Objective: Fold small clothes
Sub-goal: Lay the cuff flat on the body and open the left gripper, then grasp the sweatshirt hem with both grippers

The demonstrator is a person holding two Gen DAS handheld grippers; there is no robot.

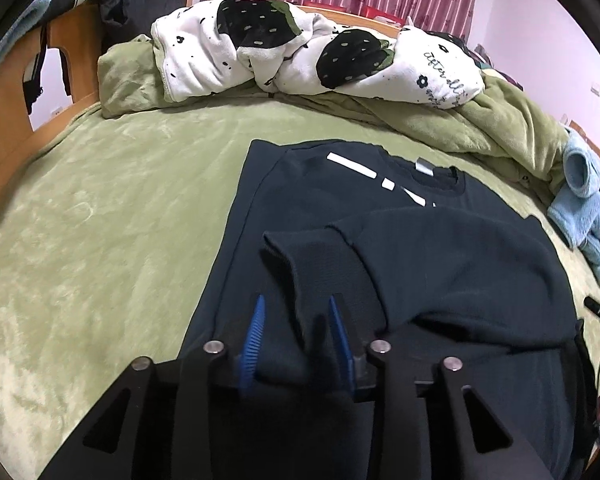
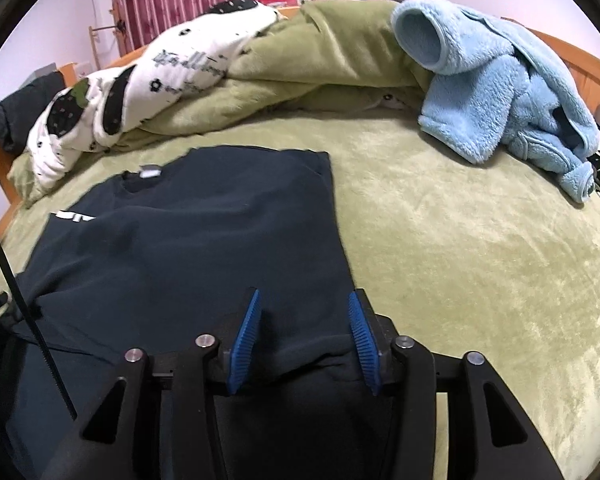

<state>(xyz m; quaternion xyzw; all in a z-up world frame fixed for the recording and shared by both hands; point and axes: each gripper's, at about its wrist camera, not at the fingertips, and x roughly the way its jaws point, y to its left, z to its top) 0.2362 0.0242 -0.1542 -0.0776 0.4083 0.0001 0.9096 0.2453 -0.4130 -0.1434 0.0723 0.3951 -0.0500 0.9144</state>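
Note:
A dark navy sweatshirt (image 1: 440,264) with white marks near the collar lies flat on the green bedspread, its sides folded in. Its cuffed sleeve (image 1: 312,264) lies across the body. My left gripper (image 1: 298,304) hovers over the sleeve with its blue fingers apart, the sleeve cloth between them. In the right wrist view the sweatshirt (image 2: 204,240) fills the lower left. My right gripper (image 2: 304,300) is open over its lower right part, a raised fold of cloth between the blue fingers.
A green bedspread (image 2: 460,260) covers the bed. A white quilt with black strawberry prints (image 1: 300,52) and a bunched green blanket (image 2: 320,60) lie at the back. A light blue fleece garment (image 2: 500,92) lies at the right. A wooden bed frame (image 1: 16,120) is at the left.

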